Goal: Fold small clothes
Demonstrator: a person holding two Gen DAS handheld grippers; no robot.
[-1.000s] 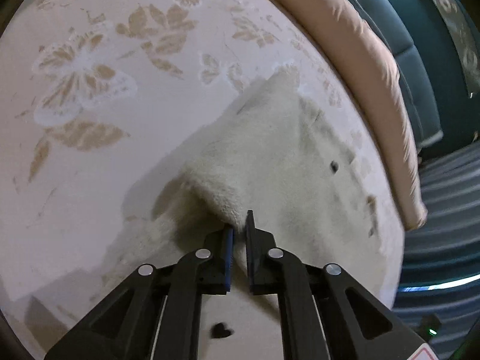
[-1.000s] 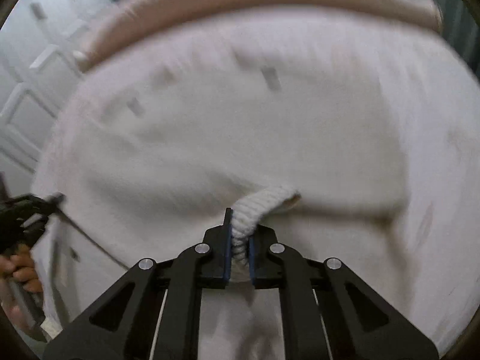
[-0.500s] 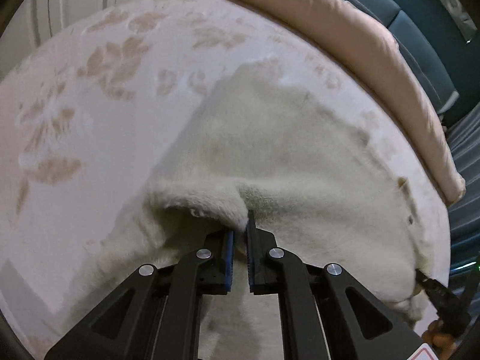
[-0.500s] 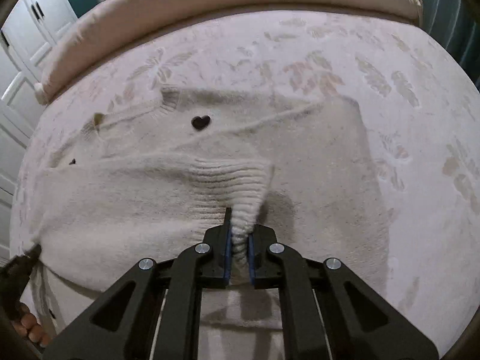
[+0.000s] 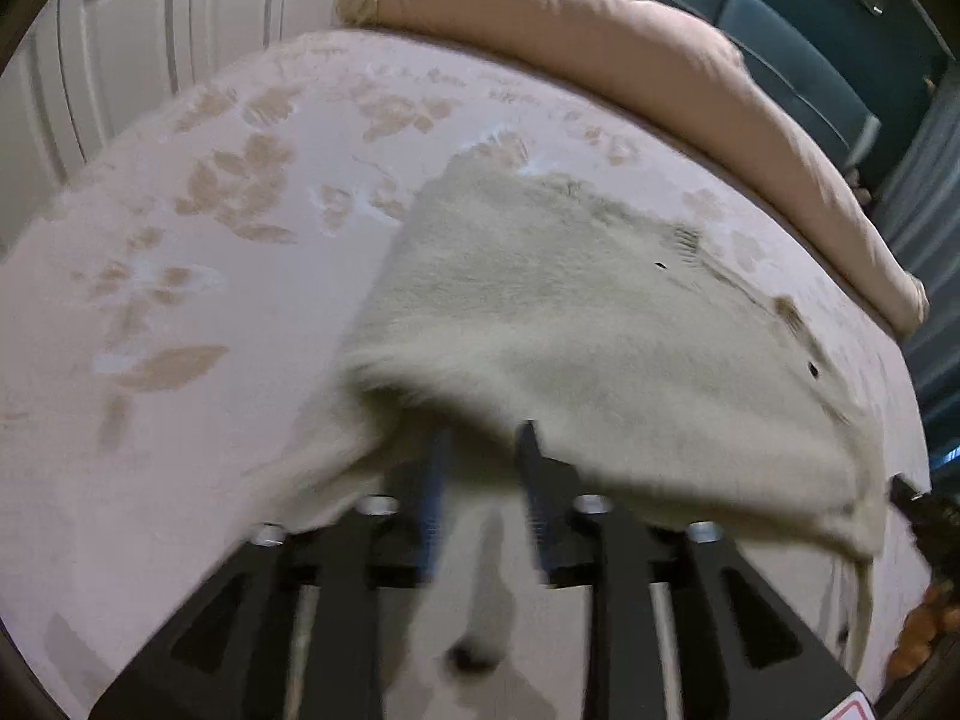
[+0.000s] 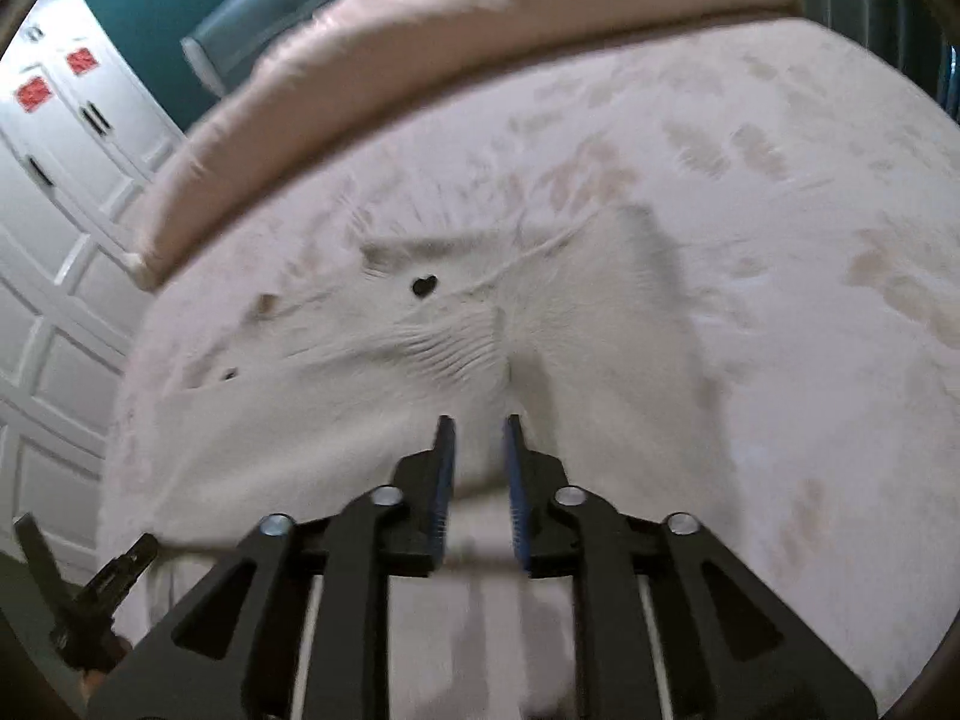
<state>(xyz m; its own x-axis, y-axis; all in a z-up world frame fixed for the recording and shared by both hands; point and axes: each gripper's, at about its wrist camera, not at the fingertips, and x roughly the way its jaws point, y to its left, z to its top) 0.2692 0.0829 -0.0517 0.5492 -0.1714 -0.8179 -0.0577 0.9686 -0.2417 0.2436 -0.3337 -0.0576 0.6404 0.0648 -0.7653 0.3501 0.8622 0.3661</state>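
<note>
Both tools (image 5: pixel 480 450) (image 6: pixel 478 438) gape beside the cream sweater (image 6: pixel 420 372), lying crosswise, neckline toward the bolster (image 6: pixel 456 48).

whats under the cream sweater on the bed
The cream sweater lies on the floral bedspread, and its folded-over part rests on its own lower layer. Whatever else it covers is hidden.

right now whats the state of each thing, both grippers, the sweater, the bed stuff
left gripper: open, fingers apart, sweater edge draped just above the tips
right gripper: open, nothing between the fingers
cream sweater: folded over on itself, lying on the bedspread, released by both grippers
floral bedspread: spread flat under the sweater
pink pillow roll: lying along the far edge of the bed
white cabinet doors: closed
</note>
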